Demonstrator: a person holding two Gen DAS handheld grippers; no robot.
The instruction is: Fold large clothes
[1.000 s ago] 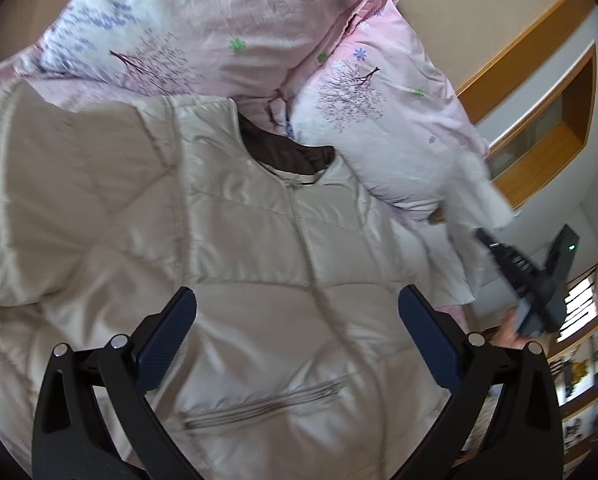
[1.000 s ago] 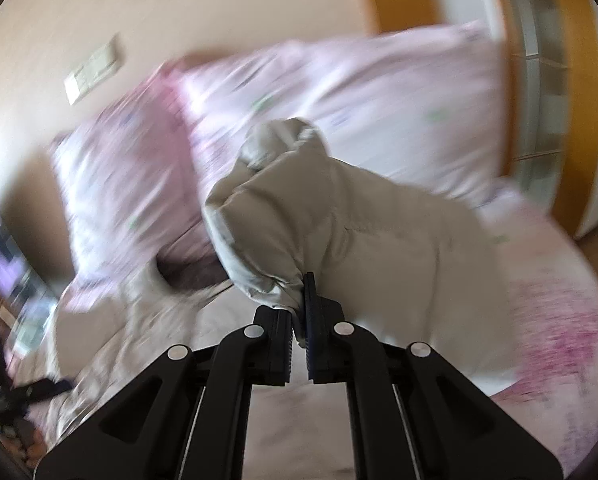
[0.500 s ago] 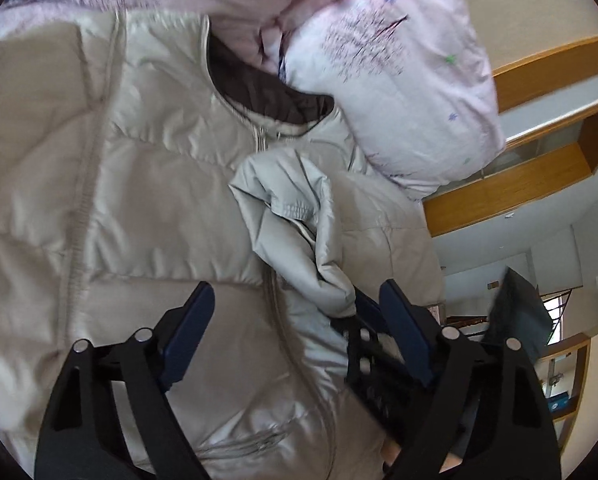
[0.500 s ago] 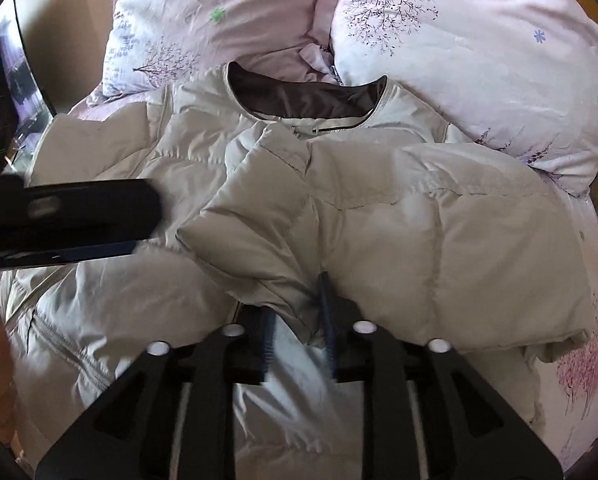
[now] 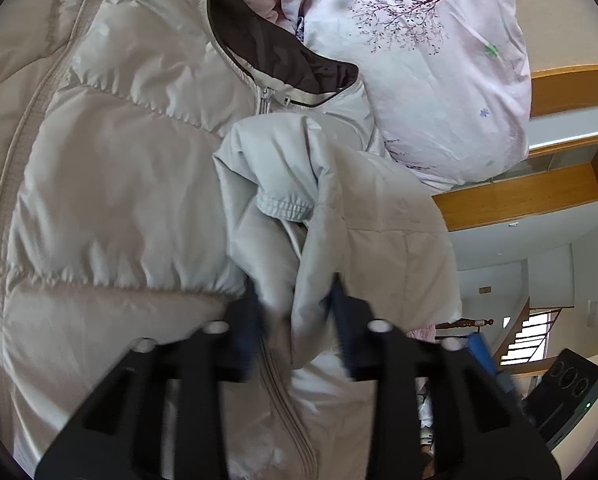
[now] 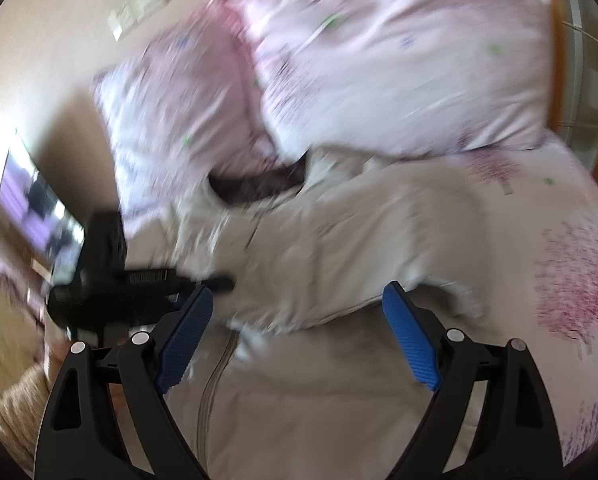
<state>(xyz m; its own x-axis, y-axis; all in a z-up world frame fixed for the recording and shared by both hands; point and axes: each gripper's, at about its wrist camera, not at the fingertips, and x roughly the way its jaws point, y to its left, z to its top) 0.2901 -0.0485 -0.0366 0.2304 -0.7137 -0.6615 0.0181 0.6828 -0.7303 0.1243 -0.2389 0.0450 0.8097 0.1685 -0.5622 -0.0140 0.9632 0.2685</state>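
A pale beige puffer jacket (image 5: 111,184) lies front-up on a bed, its collar toward two pillows. The shell is smooth, slightly glossy fabric stitched into soft horizontal padded bands, with a dark brown lining (image 5: 271,60) showing inside the neck and a metal zip pull (image 5: 264,101) just below the collar. No brand name or readable writing shows anywhere.

One sleeve (image 5: 299,184) is folded across the chest, its gathered elastic cuff (image 5: 285,208) lying near the centre zip. The left gripper (image 5: 295,312) has its jaws drawn in on a fold of that sleeve, fabric bunched between them. The right gripper (image 6: 295,332) hangs above the jacket with its ribbed blue pads (image 6: 409,340) spread wide, jaws released and holding nothing; its view is blurred.

The nearer pillow (image 5: 431,76) is pink-white cotton printed with thin branching trees and small blue and green flowers. Orange-toned wooden shelving (image 5: 519,196) stands beyond it.
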